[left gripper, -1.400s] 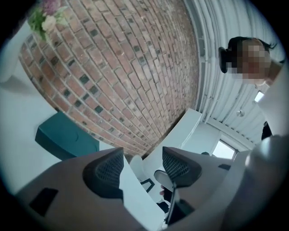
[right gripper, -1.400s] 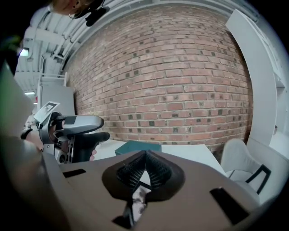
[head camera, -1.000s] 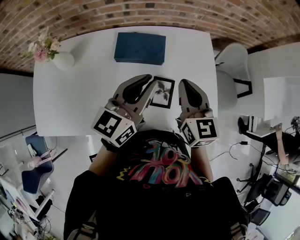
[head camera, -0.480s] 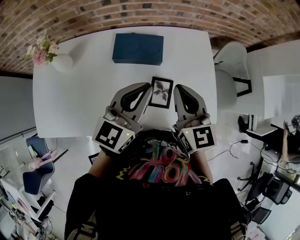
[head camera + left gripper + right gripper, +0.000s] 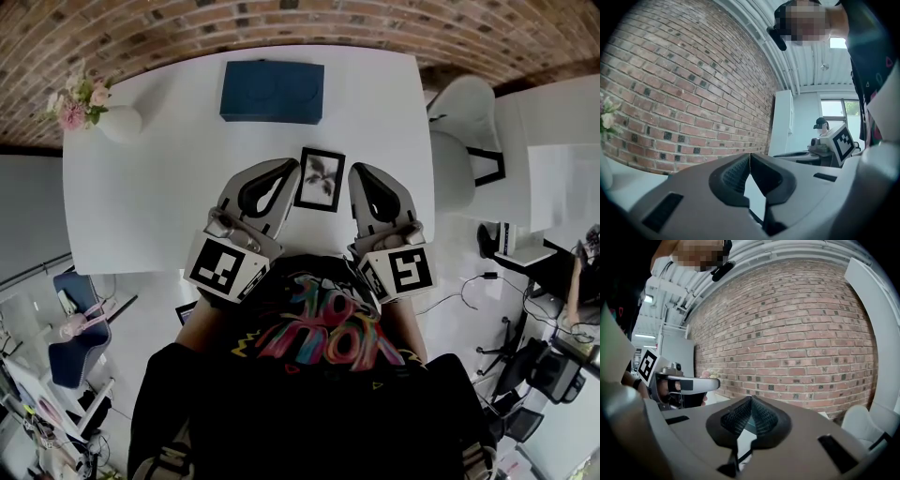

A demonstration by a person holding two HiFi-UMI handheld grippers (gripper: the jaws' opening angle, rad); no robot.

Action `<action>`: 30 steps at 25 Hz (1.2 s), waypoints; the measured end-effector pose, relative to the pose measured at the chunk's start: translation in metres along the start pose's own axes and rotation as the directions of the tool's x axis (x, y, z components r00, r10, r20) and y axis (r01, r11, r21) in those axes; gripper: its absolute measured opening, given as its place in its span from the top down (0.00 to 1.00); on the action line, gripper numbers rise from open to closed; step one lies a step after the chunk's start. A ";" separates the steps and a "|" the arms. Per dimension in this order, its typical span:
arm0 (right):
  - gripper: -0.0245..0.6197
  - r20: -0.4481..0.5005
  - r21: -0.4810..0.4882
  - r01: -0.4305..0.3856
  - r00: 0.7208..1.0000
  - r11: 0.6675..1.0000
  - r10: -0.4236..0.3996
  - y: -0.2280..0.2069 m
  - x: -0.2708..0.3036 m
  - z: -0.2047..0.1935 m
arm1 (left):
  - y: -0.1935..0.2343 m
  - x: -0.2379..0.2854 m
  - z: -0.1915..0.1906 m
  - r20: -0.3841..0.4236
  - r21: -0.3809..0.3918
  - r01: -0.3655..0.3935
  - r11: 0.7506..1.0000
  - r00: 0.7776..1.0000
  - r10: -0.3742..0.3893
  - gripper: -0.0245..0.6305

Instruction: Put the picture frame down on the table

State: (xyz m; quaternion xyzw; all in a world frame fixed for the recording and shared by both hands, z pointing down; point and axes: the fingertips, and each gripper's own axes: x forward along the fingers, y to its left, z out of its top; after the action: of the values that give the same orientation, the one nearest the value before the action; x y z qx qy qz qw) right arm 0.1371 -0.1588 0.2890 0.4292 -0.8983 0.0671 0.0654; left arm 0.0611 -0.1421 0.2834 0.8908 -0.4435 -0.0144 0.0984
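Indoors, brick wall point(image 5: 375, 23), picture frame point(image 5: 320, 178) on table point(image 5: 141, 187); left gripper point(image 5: 292, 169), right gripper point(image 5: 356, 172): fingers point(image 5: 731, 176) together.

Brick wall point(image 5: 281, 19) right behind the far edge of the white table point(image 5: 141, 197). White chair point(image 5: 464, 122) just beside the right edge, blue chair point(image 5: 70, 342) on the pale floor point(image 5: 141, 314) past the near left corner. Bright window point(image 5: 848, 108) and a ceiling light point(image 5: 838, 43) farther off in the room.
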 end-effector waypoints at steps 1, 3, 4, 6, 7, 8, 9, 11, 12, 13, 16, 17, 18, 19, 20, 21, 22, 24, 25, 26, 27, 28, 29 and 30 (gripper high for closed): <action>0.93 -0.001 0.002 -0.001 1.000 1.000 0.001 -0.001 0.000 0.000 | 0.000 0.001 0.000 -0.002 0.001 0.000 1.000 1.000 0.000 0.92; 0.93 -0.003 0.005 -0.005 1.000 1.000 0.005 -0.002 0.001 -0.001 | 0.000 0.003 -0.001 -0.005 0.002 -0.002 1.000 1.000 0.002 0.92; 0.93 -0.002 0.005 -0.007 1.000 1.000 0.007 -0.003 0.001 0.000 | 0.000 0.004 -0.001 -0.006 0.003 -0.004 1.000 1.000 0.004 0.92; 0.93 0.002 0.004 -0.010 1.000 1.000 0.010 -0.003 0.002 0.000 | 0.000 0.004 -0.001 -0.007 0.005 -0.006 1.000 1.000 0.006 0.92; 0.93 0.002 0.002 -0.011 1.000 1.000 0.011 -0.003 0.002 0.001 | 0.000 0.004 -0.001 -0.007 0.006 -0.006 1.000 1.000 0.006 0.92; 0.93 -0.001 -0.002 -0.014 1.000 1.000 0.014 -0.003 0.001 0.000 | -0.001 0.005 -0.001 -0.008 0.008 -0.007 1.000 1.000 0.007 0.92; 0.93 -0.008 -0.007 -0.017 1.000 1.000 0.017 -0.004 0.001 -0.001 | -0.001 0.005 -0.001 -0.009 0.009 -0.007 1.000 1.000 0.007 0.92; 0.93 -0.008 -0.005 -0.016 1.000 1.000 0.016 -0.005 0.001 -0.001 | 0.000 0.006 0.000 -0.004 0.005 -0.012 1.000 1.000 0.012 0.92; 0.93 -0.002 0.003 -0.013 1.000 1.000 0.013 -0.005 0.001 0.001 | 0.001 0.006 0.002 0.006 -0.001 -0.018 1.000 1.000 0.018 0.92; 0.93 0.001 0.007 -0.013 1.000 1.000 0.013 -0.005 0.002 0.001 | 0.001 0.006 0.003 0.015 -0.007 -0.023 1.000 1.000 0.023 0.92; 0.93 -0.003 0.002 -0.022 1.000 1.000 0.022 -0.003 0.002 0.000 | 0.003 0.006 -0.001 0.006 -0.004 -0.024 1.000 1.000 0.024 0.92; 0.93 -0.007 0.002 -0.025 1.000 1.000 0.025 -0.002 0.002 -0.001 | 0.002 0.005 -0.003 -0.005 0.000 -0.020 1.000 1.000 0.020 0.92; 0.93 -0.010 0.002 -0.028 1.000 1.000 0.028 -0.002 0.001 -0.002 | 0.002 0.005 -0.004 -0.010 0.000 -0.017 1.000 1.000 0.017 0.92; 0.94 -0.013 0.002 -0.029 0.999 1.000 0.029 -0.001 0.001 -0.002 | 0.002 0.004 -0.004 -0.011 -0.002 -0.015 1.000 1.000 0.015 0.92; 0.94 -0.016 0.003 -0.030 0.999 1.000 0.030 -0.001 0.001 -0.003 | 0.003 0.004 -0.003 -0.009 -0.002 -0.014 1.000 1.000 0.014 0.92; 0.94 -0.018 0.004 -0.029 0.999 1.000 0.029 -0.001 0.002 -0.003 | 0.003 0.004 -0.003 -0.008 -0.002 -0.013 1.000 1.000 0.013 0.92; 0.94 -0.020 0.007 -0.028 0.999 1.000 0.028 -0.001 0.002 -0.003 | 0.003 0.004 -0.003 -0.008 -0.002 -0.011 1.000 1.000 0.011 0.92; 0.94 -0.020 0.011 -0.027 0.999 1.000 0.027 -0.001 0.004 -0.004 | 0.004 0.005 -0.003 -0.009 -0.003 -0.007 1.000 1.000 0.007 0.92; 0.94 -0.019 0.012 -0.027 0.999 1.000 0.027 -0.001 0.004 -0.004 | 0.004 0.005 -0.004 -0.008 -0.003 -0.003 1.000 1.000 0.003 0.92; 0.94 -0.021 0.010 -0.027 0.999 1.000 0.028 -0.001 0.004 -0.004 | 0.004 0.005 -0.004 -0.007 -0.001 0.001 1.000 1.000 -0.001 0.92; 0.94 -0.028 0.006 -0.030 0.999 1.000 0.030 -0.001 0.004 -0.005 | 0.004 0.004 -0.004 -0.007 0.002 0.005 1.000 1.000 -0.005 0.92; 0.94 -0.045 -0.002 -0.033 0.998 0.999 0.033 0.000 0.003 -0.009 | 0.003 0.004 -0.004 -0.008 0.004 0.007 1.000 1.000 -0.007 0.92; 0.94 -0.065 -0.009 -0.037 0.997 0.999 0.036 0.000 0.001 -0.012 | 0.003 0.003 -0.004 -0.008 0.005 0.008 1.000 1.000 -0.008 0.92; 0.94 -0.074 -0.012 -0.039 0.997 0.999 0.038 0.000 0.001 -0.014 | 0.003 0.003 -0.003 -0.003 0.004 0.008 1.000 1.000 -0.008 0.92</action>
State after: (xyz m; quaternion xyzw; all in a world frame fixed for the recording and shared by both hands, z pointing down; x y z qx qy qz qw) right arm 0.1371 -0.1566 0.3026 0.4086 -0.9039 0.0782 0.0999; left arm 0.0608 -0.1457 0.2869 0.8928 -0.4397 -0.0125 0.0975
